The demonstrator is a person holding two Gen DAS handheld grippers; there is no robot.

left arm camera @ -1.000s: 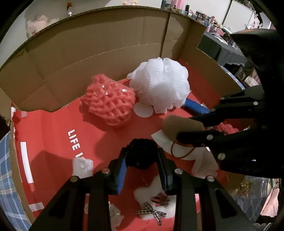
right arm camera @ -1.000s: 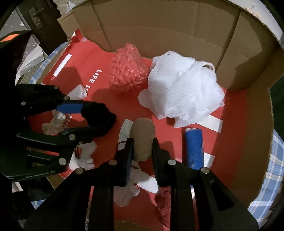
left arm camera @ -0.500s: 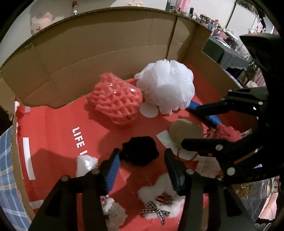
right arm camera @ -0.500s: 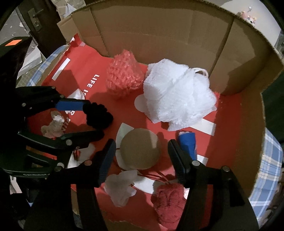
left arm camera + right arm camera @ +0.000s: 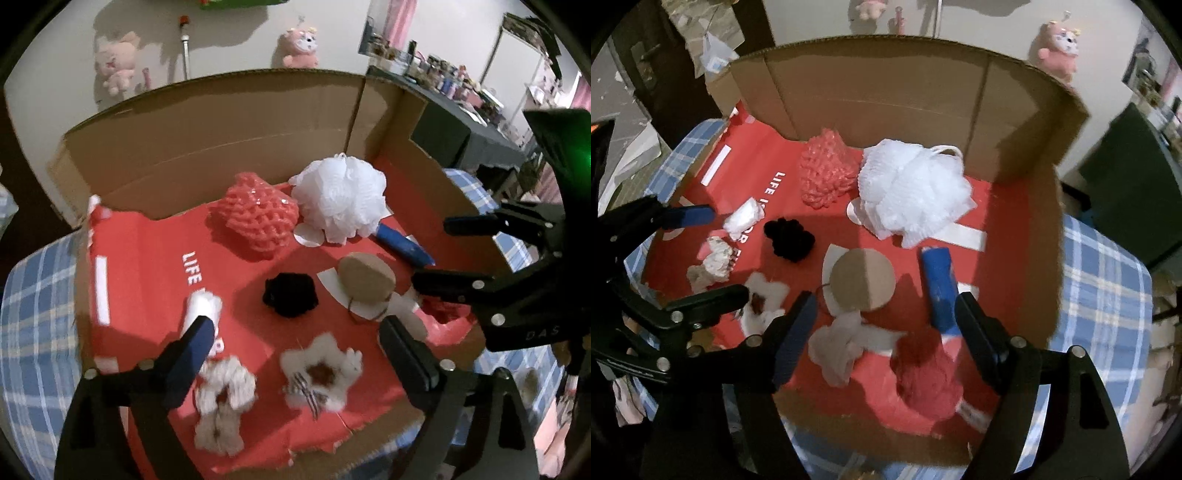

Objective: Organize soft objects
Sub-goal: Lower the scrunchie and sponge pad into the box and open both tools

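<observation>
A black scrunchie (image 5: 290, 295) (image 5: 790, 240) and a round tan puff (image 5: 365, 278) (image 5: 862, 278) lie side by side on the red floor of a cardboard box (image 5: 221, 129). My left gripper (image 5: 297, 332) (image 5: 724, 254) hovers above and short of the scrunchie. Its jaws are opening wide and nothing is between them. My right gripper (image 5: 884, 306) (image 5: 434, 251) hangs above the puff's near edge. Its jaws are opening too and do not touch the puff. Both point steeply down.
Also in the box: a pink foam net (image 5: 255, 218), a white bath pouf (image 5: 340, 199), a blue roll (image 5: 940, 284), a red fluffy piece (image 5: 927, 373), white cloth (image 5: 842, 343), and two pale scrunchies (image 5: 321, 373) (image 5: 223, 398). Tall cardboard walls (image 5: 886, 92) stand behind. Blue plaid cloth (image 5: 1108, 280) lies underneath.
My left gripper let go of the black scrunchie and my right let go of the tan puff. Both opened, rose and drew back; the two things now rest on the box floor.
</observation>
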